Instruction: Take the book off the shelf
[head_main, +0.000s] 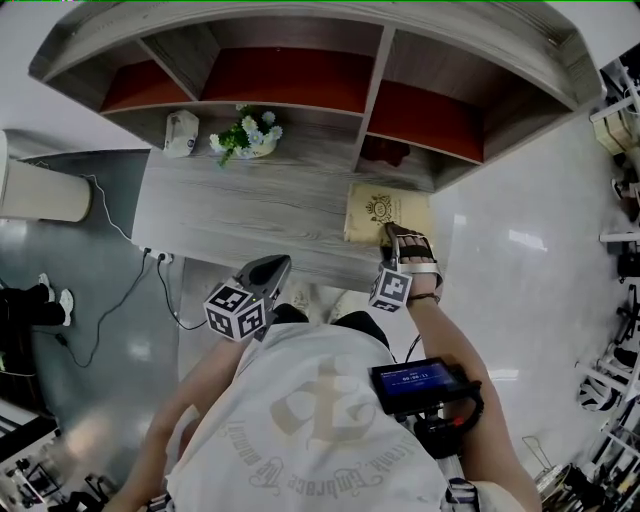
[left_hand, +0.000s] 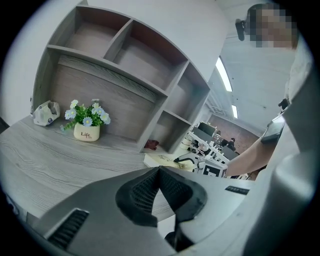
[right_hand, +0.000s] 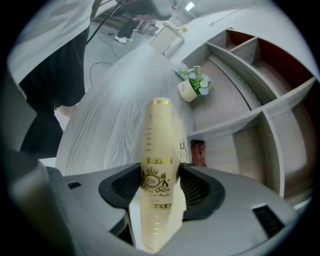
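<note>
A cream book (head_main: 385, 212) with a gold crest lies flat on the grey wooden desk (head_main: 250, 210), in front of the shelf's lower right cubby. My right gripper (head_main: 392, 235) is at the book's near edge. In the right gripper view the book (right_hand: 159, 150) stands edge-on between the jaws of the right gripper (right_hand: 159, 182), with the pads close on either side and not clearly pressing it. My left gripper (head_main: 270, 270) hangs off the desk's front edge, shut and empty, its pads meeting at the tip (left_hand: 159, 172). The left gripper view shows the book (left_hand: 165, 160) far right.
A shelf unit (head_main: 370, 100) with red-backed cubbies stands at the back of the desk. A small flower pot (head_main: 248, 135) and a white pouch (head_main: 180, 132) sit on the desk at back left. A dark red object (head_main: 385, 152) lies in the lower right cubby.
</note>
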